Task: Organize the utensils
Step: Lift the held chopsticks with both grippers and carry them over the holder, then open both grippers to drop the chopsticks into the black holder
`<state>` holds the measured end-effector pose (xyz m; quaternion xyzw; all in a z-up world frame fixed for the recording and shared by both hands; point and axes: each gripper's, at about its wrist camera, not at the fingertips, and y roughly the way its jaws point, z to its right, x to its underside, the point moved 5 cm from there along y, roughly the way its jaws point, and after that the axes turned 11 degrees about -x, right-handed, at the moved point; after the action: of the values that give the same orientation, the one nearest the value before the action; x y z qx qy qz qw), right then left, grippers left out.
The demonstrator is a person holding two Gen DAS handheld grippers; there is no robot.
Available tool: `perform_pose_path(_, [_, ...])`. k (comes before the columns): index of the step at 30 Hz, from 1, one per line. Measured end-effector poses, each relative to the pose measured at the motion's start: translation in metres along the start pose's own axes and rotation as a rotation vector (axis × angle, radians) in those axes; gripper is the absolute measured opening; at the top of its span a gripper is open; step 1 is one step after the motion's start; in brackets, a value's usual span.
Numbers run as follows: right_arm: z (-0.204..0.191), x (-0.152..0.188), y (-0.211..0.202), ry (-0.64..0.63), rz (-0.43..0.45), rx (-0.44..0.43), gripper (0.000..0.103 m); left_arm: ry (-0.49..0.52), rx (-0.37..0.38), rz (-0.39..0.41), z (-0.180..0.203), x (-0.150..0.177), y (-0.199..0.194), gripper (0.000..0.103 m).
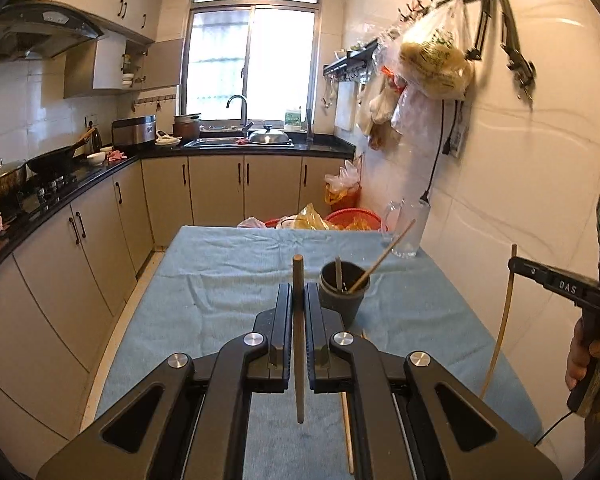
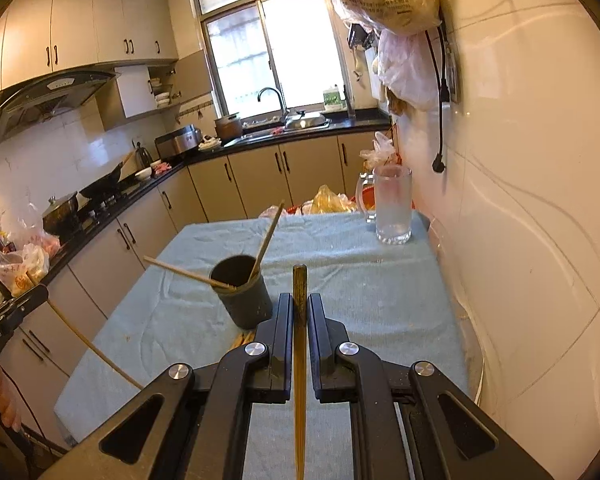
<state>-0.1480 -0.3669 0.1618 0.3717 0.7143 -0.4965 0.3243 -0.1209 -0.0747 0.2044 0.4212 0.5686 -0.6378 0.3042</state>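
Left gripper (image 1: 299, 292) clamped on a chopstick (image 1: 299, 340), long axis running straight ahead. Right gripper (image 2: 300, 304) likewise closed on a darker chopstick (image 2: 300, 360). Just beyond, on the desk (image 1: 220, 272): dark cup (image 1: 342, 294), up and right of the left, up and left of the right. About equally near.

Chopstick (image 2: 299, 420) tip — cut off below.

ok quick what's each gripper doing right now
left gripper: shut on a chopstick.
right gripper: shut on a darker chopstick.
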Motion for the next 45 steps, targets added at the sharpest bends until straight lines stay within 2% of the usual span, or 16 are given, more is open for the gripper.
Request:
perform_pose_path(7, [-0.008, -0.035, 0.011, 0.027, 0.084, -0.048, 0.008, -0.028, -0.016, 0.021, -0.008, -0.046, 0.024, 0.005])
perform_pose_path(13, [-0.021, -0.079, 0.039, 0.06, 0.172, -0.101, 0.008, -0.054, 0.002, 0.065, -0.004, -0.108, 0.05, 0.005])
perform_pose_path(18, [-0.022, -0.118, 0.067, 0.098, 0.256, -0.122, 0.008, -0.09, 0.049, 0.108, 0.009, -0.159, 0.079, 0.005])
perform_pose_path(21, [-0.016, -0.135, 0.088, 0.125, 0.298, -0.117, 0.008, -0.095, 0.106, 0.097, 0.026, -0.173, 0.102, 0.005])
perform_pose_path(24, [-0.009, -0.143, 0.108, 0.149, 0.33, -0.101, 0.008, -0.081, 0.145, 0.064, 0.044, -0.174, 0.128, 0.005])
perform_pose_path(27, [-0.004, -0.14, 0.128, 0.148, 0.328, -0.071, 0.008, -0.04, 0.145, -0.005, 0.064, -0.16, 0.164, 0.005])
perform_pose_path(30, [0.001, -0.126, 0.154, 0.154, 0.282, -0.055, 0.008, -0.016, 0.149, -0.11, 0.077, -0.134, 0.201, 0.005])
perform_pose_path(33, [0.008, -0.112, 0.176, 0.167, 0.219, -0.061, 0.008, -0.018, 0.155, -0.169, 0.077, -0.117, 0.219, 0.005])
perform_pose_path(37, [0.013, -0.105, 0.185, 0.175, 0.177, -0.066, 0.009, -0.029, 0.149, -0.162, 0.069, -0.116, 0.218, 0.006])
perform_pose_path(39, [0.016, -0.104, 0.185, 0.186, 0.163, -0.071, 0.016, -0.042, 0.152, -0.146, 0.064, -0.122, 0.208, 0.012])
perform_pose_path(41, [0.017, -0.104, 0.178, 0.186, 0.168, -0.067, 0.032, -0.062, 0.15, -0.126, 0.057, -0.128, 0.197, 0.032])
perform_pose_path(45, [0.01, -0.106, 0.154, 0.15, 0.179, -0.056, 0.033, -0.09, 0.117, -0.073, 0.038, -0.135, 0.164, 0.036])
